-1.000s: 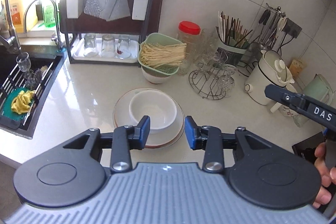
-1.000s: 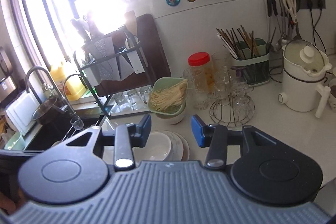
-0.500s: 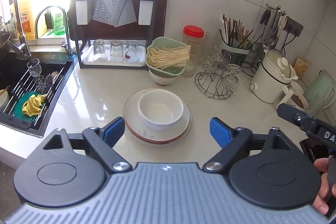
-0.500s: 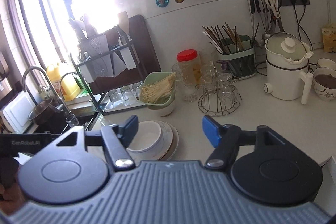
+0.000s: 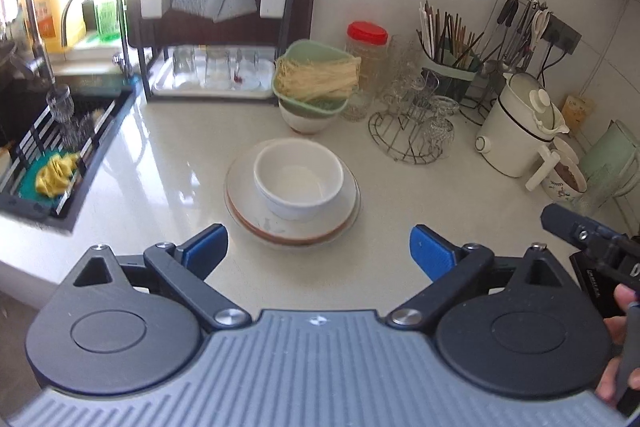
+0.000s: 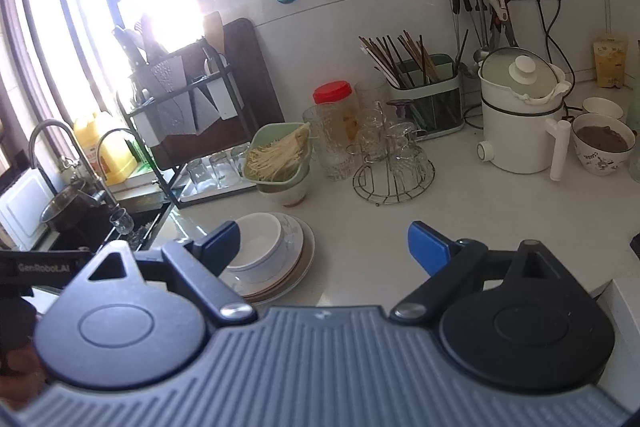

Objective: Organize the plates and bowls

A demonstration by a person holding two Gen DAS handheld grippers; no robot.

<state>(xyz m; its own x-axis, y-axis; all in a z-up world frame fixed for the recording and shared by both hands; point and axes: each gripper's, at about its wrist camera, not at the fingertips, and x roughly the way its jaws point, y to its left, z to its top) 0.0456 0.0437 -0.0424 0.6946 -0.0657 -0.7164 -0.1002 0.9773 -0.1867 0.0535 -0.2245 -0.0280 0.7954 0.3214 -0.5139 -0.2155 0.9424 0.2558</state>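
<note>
A white bowl sits on a stack of white plates in the middle of the counter; both also show in the right wrist view, the bowl and the plates. My left gripper is wide open and empty, just in front of the stack. My right gripper is wide open and empty, to the right of the stack; its left finger covers part of the bowl. The right gripper's body also shows in the left wrist view.
A green basket of noodles rests on a bowl behind the stack. A wire glass rack, red-lidded jar, chopstick holder and white kettle stand to the right. A dish rack and sink are to the left.
Both grippers opened from nearly shut to wide open. The left gripper drew a little closer to the plate stack; the right gripper shifted slightly to the right.
</note>
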